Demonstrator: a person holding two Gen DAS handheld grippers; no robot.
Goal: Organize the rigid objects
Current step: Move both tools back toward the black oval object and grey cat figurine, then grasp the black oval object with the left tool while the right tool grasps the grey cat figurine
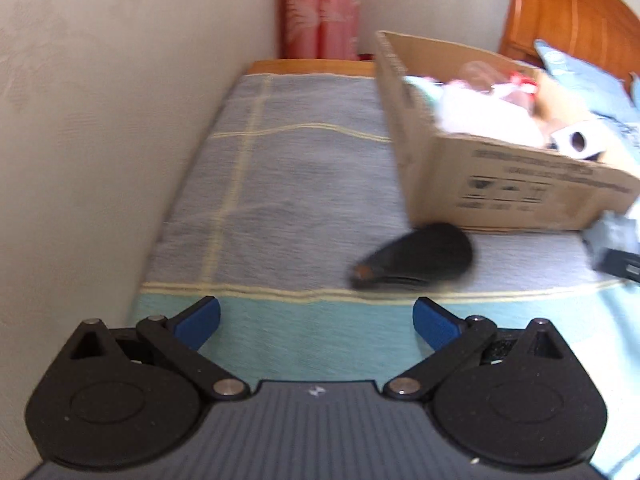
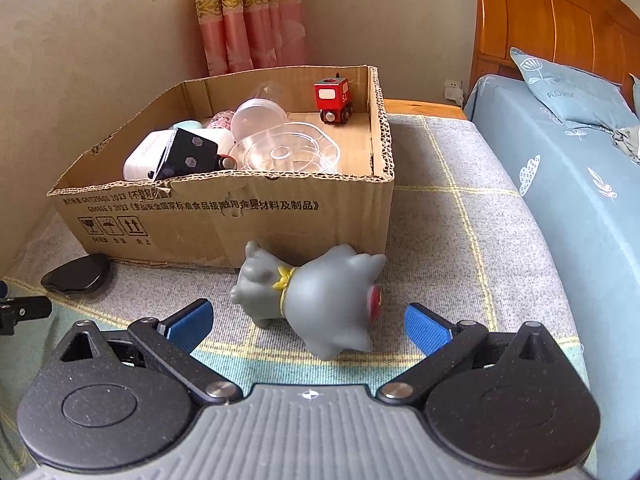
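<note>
A grey toy animal (image 2: 316, 300) with a yellow collar lies on its side on the blanket, in front of the cardboard box (image 2: 224, 216). My right gripper (image 2: 308, 326) is open, with the toy's rear between its blue pads, not touching. A flat black oval object (image 1: 416, 258) lies on the blanket by the box's near corner (image 1: 500, 184); it also shows in the right wrist view (image 2: 78, 274). My left gripper (image 1: 316, 320) is open and empty, a little short and left of the black object. The left wrist view is blurred.
The box holds a red toy train (image 2: 334, 98), clear plastic lids (image 2: 288, 152), a white case (image 2: 146, 154) and a black block (image 2: 188, 154). A wall (image 1: 100, 120) stands close on the left. A bed with a blue sheet (image 2: 568, 184) and wooden headboard (image 2: 552, 16) lies to the right.
</note>
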